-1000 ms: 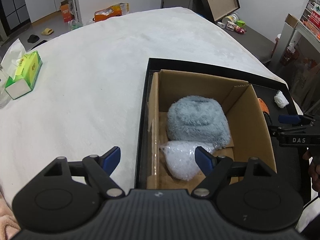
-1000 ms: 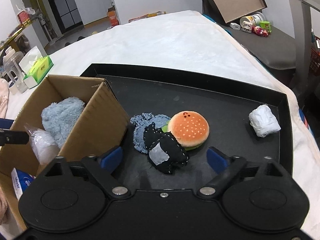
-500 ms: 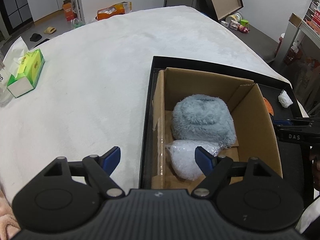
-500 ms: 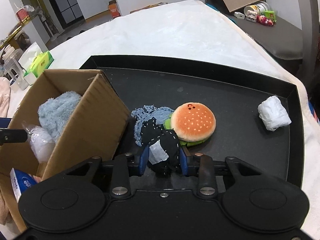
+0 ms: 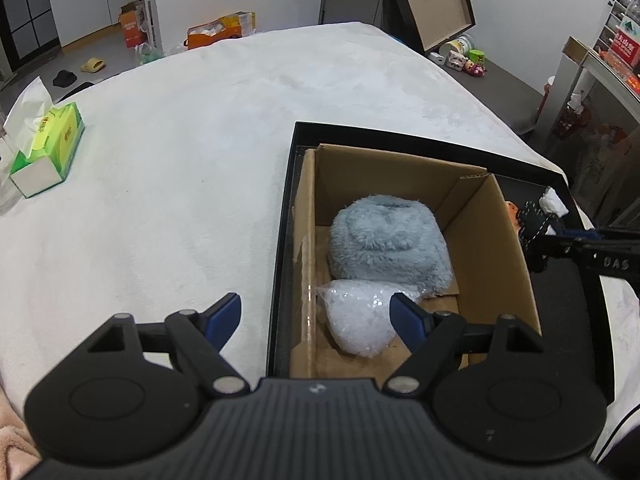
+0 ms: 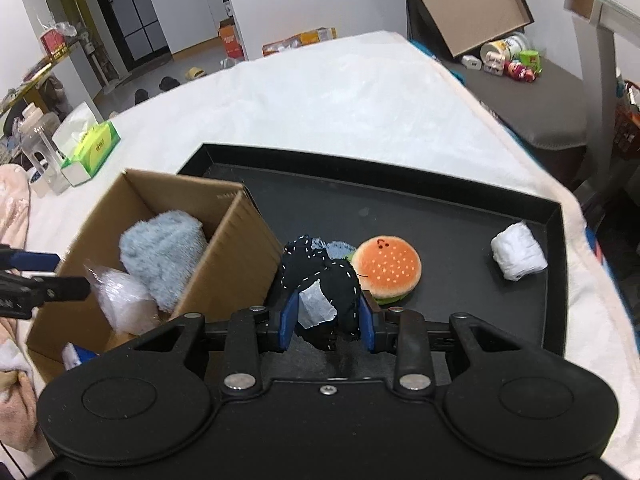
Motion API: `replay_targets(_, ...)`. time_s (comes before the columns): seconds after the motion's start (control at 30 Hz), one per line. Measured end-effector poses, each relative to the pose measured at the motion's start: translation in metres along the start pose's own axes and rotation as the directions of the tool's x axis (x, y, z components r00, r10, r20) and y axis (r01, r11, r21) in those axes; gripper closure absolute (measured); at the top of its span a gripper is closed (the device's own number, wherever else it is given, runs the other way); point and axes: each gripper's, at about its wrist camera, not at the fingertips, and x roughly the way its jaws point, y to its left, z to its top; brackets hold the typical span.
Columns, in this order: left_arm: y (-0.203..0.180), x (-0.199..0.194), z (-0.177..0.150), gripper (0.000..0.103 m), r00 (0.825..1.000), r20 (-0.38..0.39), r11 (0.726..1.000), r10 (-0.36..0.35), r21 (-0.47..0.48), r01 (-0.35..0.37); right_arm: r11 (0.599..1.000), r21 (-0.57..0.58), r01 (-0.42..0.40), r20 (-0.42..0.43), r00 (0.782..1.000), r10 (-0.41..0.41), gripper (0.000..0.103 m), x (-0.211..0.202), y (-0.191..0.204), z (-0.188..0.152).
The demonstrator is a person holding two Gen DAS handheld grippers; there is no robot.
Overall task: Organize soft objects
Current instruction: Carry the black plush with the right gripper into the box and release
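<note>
My right gripper (image 6: pixel 327 322) is shut on a black stitched fabric toy (image 6: pixel 328 284) with a white tag and holds it just above the black tray (image 6: pixel 440 208), beside the cardboard box (image 6: pixel 240 264). It also shows in the left wrist view (image 5: pixel 534 224). A plush burger (image 6: pixel 390 270) and a denim scrap (image 6: pixel 340 247) lie on the tray behind it. The box (image 5: pixel 500 248) holds a fluffy blue item (image 5: pixel 386 240) and a clear plastic bag (image 5: pixel 358 322). My left gripper (image 5: pixel 316 318) is open and empty over the box's near left corner.
A white wad (image 6: pixel 518 256) lies at the tray's right side. A green tissue box (image 5: pixel 46 150) sits on the white cover (image 5: pixel 180 160) at the far left. Pink cloth (image 6: pixel 14 204) and a clear bottle (image 6: pixel 44 156) lie left of the box.
My right gripper has shut on the black fabric toy and lifted it off the tray toward the box. My left gripper has stayed open near the box.
</note>
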Motion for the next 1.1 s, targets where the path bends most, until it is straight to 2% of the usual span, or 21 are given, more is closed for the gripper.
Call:
replay_targets(0.37,0.006,-0.012,-0.007,0.025,0.999,0.031,0.999,-0.045,-0.002,0.045,0.999,-0.026,-0.02,0.044,0.999,0.022,0.07,-0.033,0.03,0.013)
replay_targets(0.73,0.016,-0.015,-0.014,0.032,0.995,0.036,0.996,-0.089,-0.011,0.089,0.997,-0.066,-0.033,0.043,0.998,0.036,0.07,-0.039,0.062,0.015)
replay_targets(0.93,0.023,-0.014,-0.022,0.044,0.993,0.018,0.992,-0.12,-0.023,0.121,0.995,-0.087,-0.053,0.034,0.998,0.056,0.07,-0.037,0.083,0.014)
replay_targets(1.1,0.028,-0.012,-0.028,0.059,0.991,0.005,0.99,-0.137,-0.034,0.137,0.992,-0.105,-0.07,0.024,0.997,0.073,0.07,-0.035,0.1,0.011)
